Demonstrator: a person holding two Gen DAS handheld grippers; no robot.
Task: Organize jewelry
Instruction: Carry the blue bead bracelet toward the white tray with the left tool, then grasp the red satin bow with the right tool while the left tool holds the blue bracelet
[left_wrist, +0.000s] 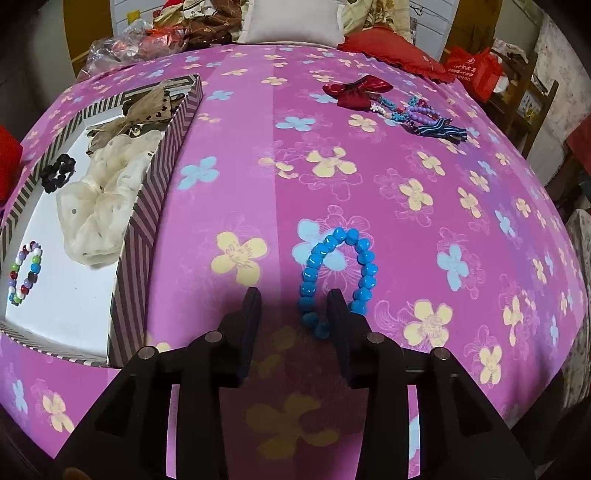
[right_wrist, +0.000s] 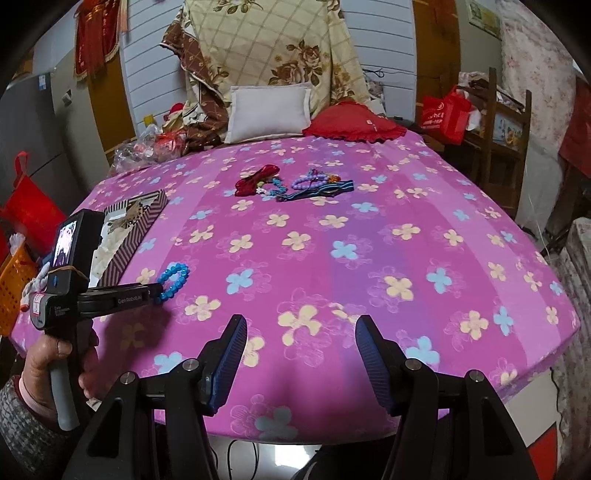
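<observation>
Left wrist view: the left tongs hover low over a bed with a pink flowered cover, jaws partly apart and holding nothing. A blue bead bracelet lies flat on the cover at their tips. The right-hand finger sits inside the loop, and the loop's left strand runs between the two fingers, so closing would likely pinch that strand. To the left of the tongs sits a striped box, already holding a cream scrunchie, a black beaded band and a multicoloured bead bracelet; it seems to be the collecting place. Far ahead and to the right lies a small pile of unsorted pieces, including a red bow.

In the right wrist view, the right tongs are spread wide and empty over bare cover, well apart from the bracelet, which lies to their left.
</observation>
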